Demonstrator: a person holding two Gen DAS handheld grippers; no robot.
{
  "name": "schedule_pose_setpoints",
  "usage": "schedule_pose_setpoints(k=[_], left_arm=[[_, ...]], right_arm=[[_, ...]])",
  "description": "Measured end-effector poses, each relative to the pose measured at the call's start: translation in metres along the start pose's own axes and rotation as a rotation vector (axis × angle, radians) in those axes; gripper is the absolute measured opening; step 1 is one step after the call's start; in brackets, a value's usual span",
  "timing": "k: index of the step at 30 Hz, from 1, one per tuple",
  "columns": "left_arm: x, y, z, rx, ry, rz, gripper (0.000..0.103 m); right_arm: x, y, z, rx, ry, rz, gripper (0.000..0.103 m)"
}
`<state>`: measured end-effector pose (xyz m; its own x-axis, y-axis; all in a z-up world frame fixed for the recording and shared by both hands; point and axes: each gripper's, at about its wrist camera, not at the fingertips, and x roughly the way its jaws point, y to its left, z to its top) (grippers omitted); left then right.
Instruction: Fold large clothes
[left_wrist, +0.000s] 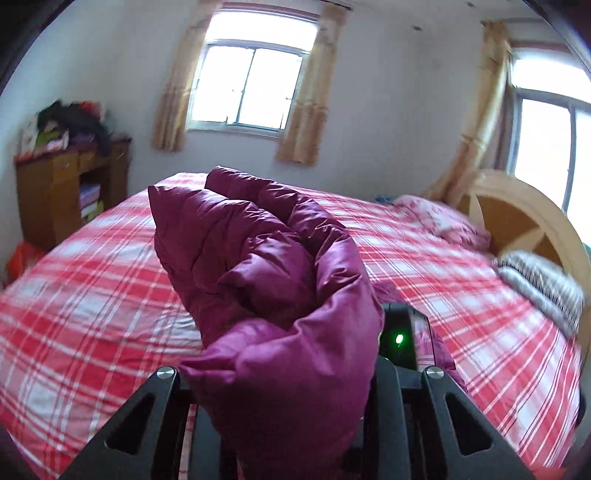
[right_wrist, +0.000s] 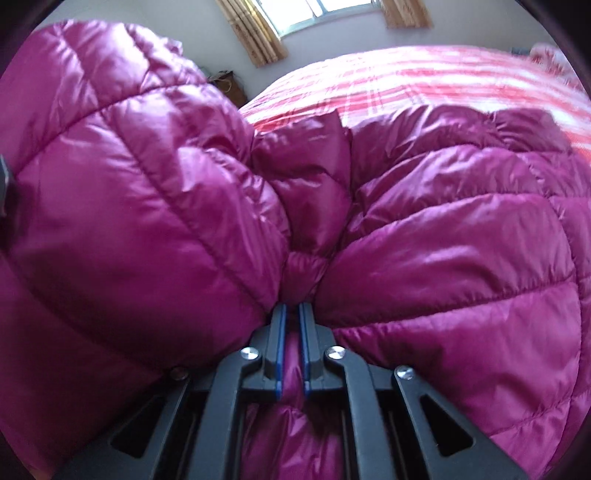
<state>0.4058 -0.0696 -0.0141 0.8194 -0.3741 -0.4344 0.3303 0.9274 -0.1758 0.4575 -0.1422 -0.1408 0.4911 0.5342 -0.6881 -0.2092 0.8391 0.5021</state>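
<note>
From my left wrist view, the puffy magenta jacket rises straight ahead and blocks the middle of the frame. To either side the plaid bedspread lies flat and open, giving me room at lower left and at right. Farther right, a striped pillow and the wooden headboard close off that edge; a wooden cabinet stands at the left. In my right wrist view the jacket fills nearly everything; only the bedspread at upper right is free.
</note>
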Motion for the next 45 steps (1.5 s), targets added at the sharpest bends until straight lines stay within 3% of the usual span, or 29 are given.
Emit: schedule_pose_setpoints(k=[1, 3, 12, 18, 23, 25, 28, 29, 34, 36, 38, 41, 43, 45], left_arm=[[0.001, -0.006, 0.001, 0.028, 0.004, -0.006, 0.027], [0.005, -0.011, 0.004, 0.071, 0.011, -0.010, 0.027], [0.027, -0.071, -0.016, 0.304, 0.059, -0.065, 0.027], [0.057, -0.116, -0.044, 0.420, 0.157, -0.146, 0.027], [0.070, -0.141, -0.067, 0.509, 0.196, -0.149, 0.027], [0.073, -0.146, -0.075, 0.528, 0.201, -0.146, 0.027], [0.075, -0.149, -0.087, 0.559, 0.201, -0.148, 0.027], [0.077, -0.149, -0.090, 0.562, 0.203, -0.149, 0.027], [0.083, -0.151, -0.089, 0.567, 0.236, -0.160, 0.027], [0.082, -0.149, -0.087, 0.558, 0.235, -0.169, 0.027], [0.075, -0.144, -0.084, 0.548, 0.227, -0.174, 0.027], [0.059, -0.140, -0.082, 0.582, 0.234, -0.165, 0.031], [0.040, -0.132, -0.078, 0.593, 0.246, -0.194, 0.031], [0.016, -0.116, -0.071, 0.549, 0.263, -0.253, 0.038]], right_arm=[[-0.011, -0.008, 0.001, 0.027, -0.006, 0.040, 0.010], [-0.038, -0.024, -0.001, 0.058, -0.053, 0.040, 0.010], [-0.147, -0.105, -0.034, 0.175, -0.247, -0.119, 0.015], [-0.182, -0.136, -0.048, 0.256, -0.297, -0.127, 0.015], [-0.189, -0.145, -0.051, 0.266, -0.305, -0.158, 0.015], [-0.191, -0.146, -0.049, 0.267, -0.324, -0.171, 0.027], [-0.207, -0.143, -0.046, 0.242, -0.389, -0.162, 0.058], [-0.211, -0.140, -0.040, 0.221, -0.403, -0.156, 0.061], [-0.192, -0.112, 0.002, 0.028, -0.324, -0.109, 0.060], [-0.175, -0.105, 0.016, -0.025, -0.284, -0.143, 0.054], [-0.150, -0.110, 0.029, -0.032, -0.191, -0.165, 0.021], [-0.134, -0.122, 0.030, -0.026, -0.148, -0.188, 0.011], [-0.135, -0.126, 0.026, -0.011, -0.156, -0.182, 0.011], [-0.138, -0.131, 0.022, 0.017, -0.176, -0.161, 0.011]])
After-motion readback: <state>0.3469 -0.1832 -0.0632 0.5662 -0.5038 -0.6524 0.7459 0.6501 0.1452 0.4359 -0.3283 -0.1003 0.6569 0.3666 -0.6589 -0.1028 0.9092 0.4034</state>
